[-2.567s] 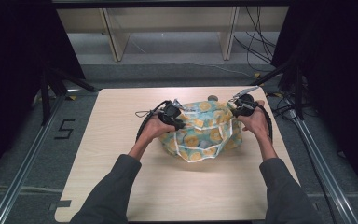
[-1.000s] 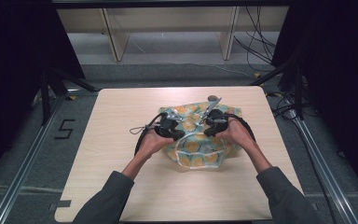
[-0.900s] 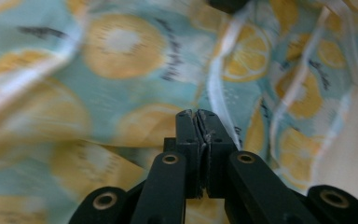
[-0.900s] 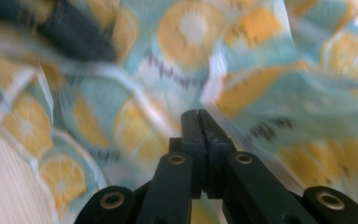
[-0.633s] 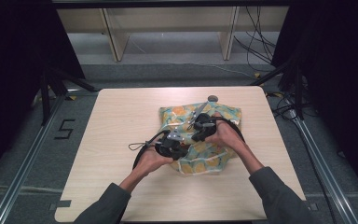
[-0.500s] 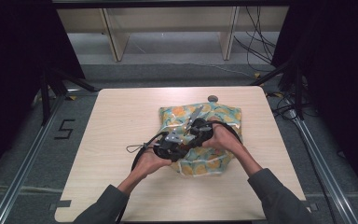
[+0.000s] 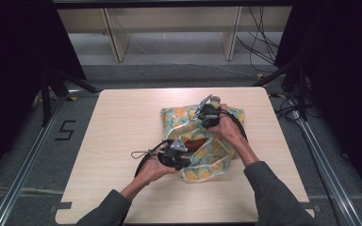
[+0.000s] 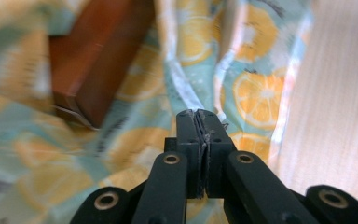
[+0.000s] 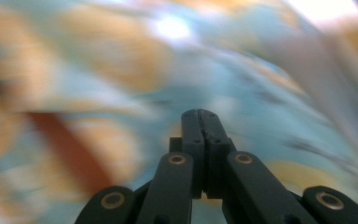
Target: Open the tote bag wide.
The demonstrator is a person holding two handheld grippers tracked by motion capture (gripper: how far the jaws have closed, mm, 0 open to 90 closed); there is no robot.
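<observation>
A: Our left tool has its jaws pressed together, and a thin fold of the orange-print cloth is pinched between them. In the high view we see that left tool at the near left edge of the cloth.

B: And our right tool is clenched too. Its own view is too blurred for us to say whether cloth is caught in it. From above, the right tool sits over the far part of the cloth.

A: Where does the cloth lie?

B: On the counter, right of its middle, spread loosely around a brown box.

A: We see that brown box clearly in the left gripper view. It is half wrapped, with one corner bare.

B: Its long axis runs slantwise in that view, from lower left to upper right. From above, too little of it shows for us to tell which way it points on the counter.

A: Our count: one cloth, one box, two tools, one counter.
</observation>
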